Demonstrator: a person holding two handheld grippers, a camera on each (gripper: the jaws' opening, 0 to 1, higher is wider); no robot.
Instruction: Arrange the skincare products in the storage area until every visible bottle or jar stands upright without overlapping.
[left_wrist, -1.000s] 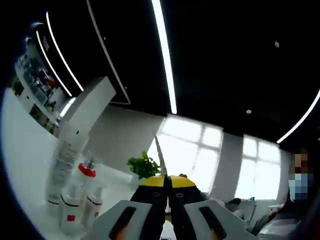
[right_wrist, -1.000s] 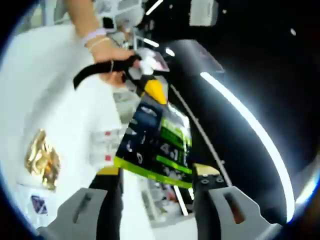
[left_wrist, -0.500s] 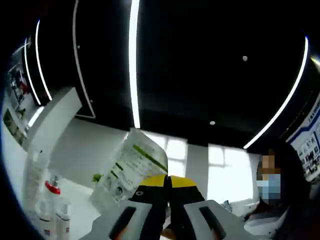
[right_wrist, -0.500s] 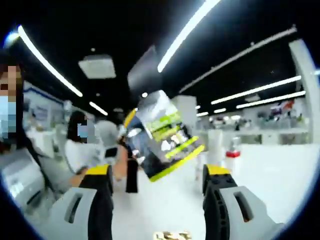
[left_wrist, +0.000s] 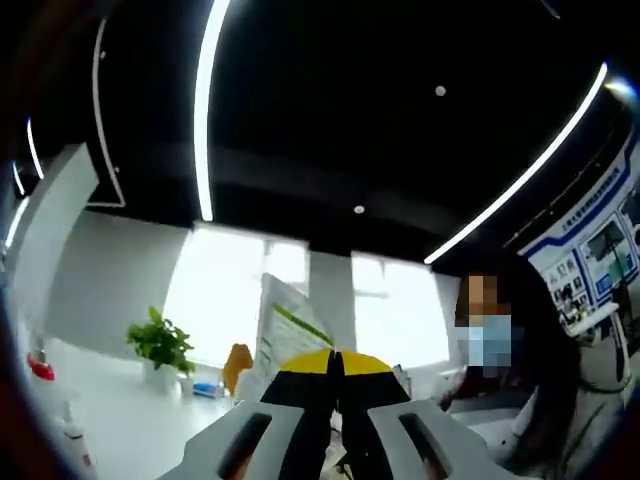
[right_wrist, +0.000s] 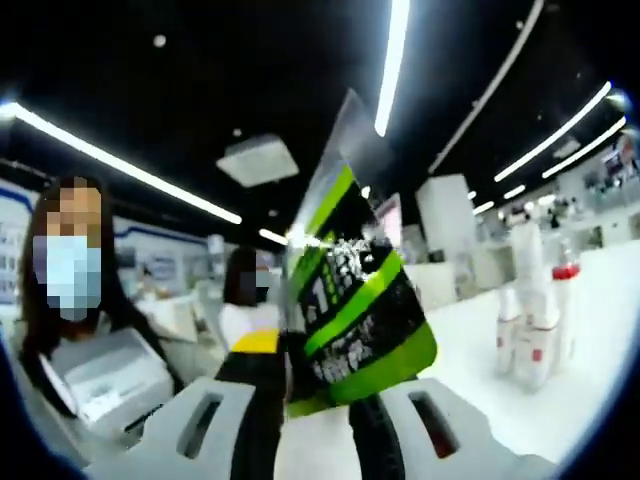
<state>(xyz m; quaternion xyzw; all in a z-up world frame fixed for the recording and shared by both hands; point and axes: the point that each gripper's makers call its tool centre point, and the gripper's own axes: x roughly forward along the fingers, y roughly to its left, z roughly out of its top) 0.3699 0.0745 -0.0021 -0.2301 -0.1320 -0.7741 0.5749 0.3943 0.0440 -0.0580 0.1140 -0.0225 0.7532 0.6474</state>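
In the left gripper view, the left hand-held gripper (left_wrist: 337, 362) has its jaws pressed together, pinching the lower edge of a pouch (left_wrist: 285, 330) that rises just left of its tips; half a second ago the pouch leaned broadside to the left, and now it shows edge-on. In the right gripper view, the right hand-held gripper (right_wrist: 312, 375) has closed: its jaws, wide apart a moment ago with the pouch hanging ahead between them, now clamp the pouch's (right_wrist: 352, 300) bottom edge. Both grippers thus hold the same pack in the air, which I judge to be a handover or a two-handed steadying before it is stood on the surface (right_wrist: 490, 400). The pouch is a flat foil sachet, black with bright green bands and pale print, tilted right above the right gripper's tips, its top seal shiny. To the right of that gripper, well apart, white bottles (right_wrist: 535, 325) stand upright and clustered, one red-capped; a potted plant (left_wrist: 160, 343) sits left of the left gripper.
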